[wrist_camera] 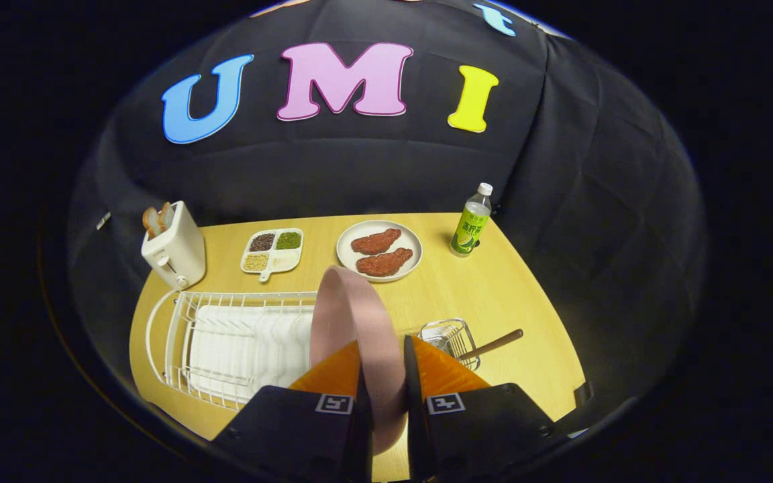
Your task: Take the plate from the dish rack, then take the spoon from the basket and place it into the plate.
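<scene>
Gripper (384,376) clamped on upright, edge-on plate (353,322)

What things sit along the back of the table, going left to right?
Toaster → divided snack tray → white plate of meat → green bottle. Nearer, the gripper holds the pink plate on edge between its fingers.

The pink plate (353,322) hides the dish rack's (225,349) right end. The spoon's (490,345) bowl is lost inside the basket (450,335) beside that rack.
</scene>
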{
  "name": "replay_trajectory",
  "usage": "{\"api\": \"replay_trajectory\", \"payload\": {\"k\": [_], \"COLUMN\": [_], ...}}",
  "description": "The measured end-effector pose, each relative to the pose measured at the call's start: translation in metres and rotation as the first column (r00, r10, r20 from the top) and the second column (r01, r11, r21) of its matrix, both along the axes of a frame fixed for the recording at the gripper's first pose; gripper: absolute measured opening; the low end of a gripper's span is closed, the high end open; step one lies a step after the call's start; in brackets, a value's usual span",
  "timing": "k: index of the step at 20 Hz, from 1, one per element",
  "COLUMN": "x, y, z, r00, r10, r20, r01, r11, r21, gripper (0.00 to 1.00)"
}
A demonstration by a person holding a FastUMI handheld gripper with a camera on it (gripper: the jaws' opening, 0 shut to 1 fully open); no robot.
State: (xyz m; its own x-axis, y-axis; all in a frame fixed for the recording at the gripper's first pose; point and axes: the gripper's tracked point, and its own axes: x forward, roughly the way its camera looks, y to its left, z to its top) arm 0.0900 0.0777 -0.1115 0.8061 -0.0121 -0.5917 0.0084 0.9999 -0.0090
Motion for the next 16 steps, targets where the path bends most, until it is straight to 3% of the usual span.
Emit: {"api": "replay_trajectory", "payload": {"k": [6, 11, 16], "x": [-0.069, -0.123, -0.147], "y": [0.002, 0.015, 0.008], "z": [-0.024, -0.05, -0.094], "r00": [0.987, 0.96, 0.922], "r10": [0.134, 0.239, 0.332], "r20": [-0.085, -0.149, -0.198], "r01": [-0.116, -0.17, -0.241], "r11": [0.976, 0.914, 0.895], "r21": [0.182, 0.368, 0.375], "gripper": [0.25, 0.25, 0.25]}}
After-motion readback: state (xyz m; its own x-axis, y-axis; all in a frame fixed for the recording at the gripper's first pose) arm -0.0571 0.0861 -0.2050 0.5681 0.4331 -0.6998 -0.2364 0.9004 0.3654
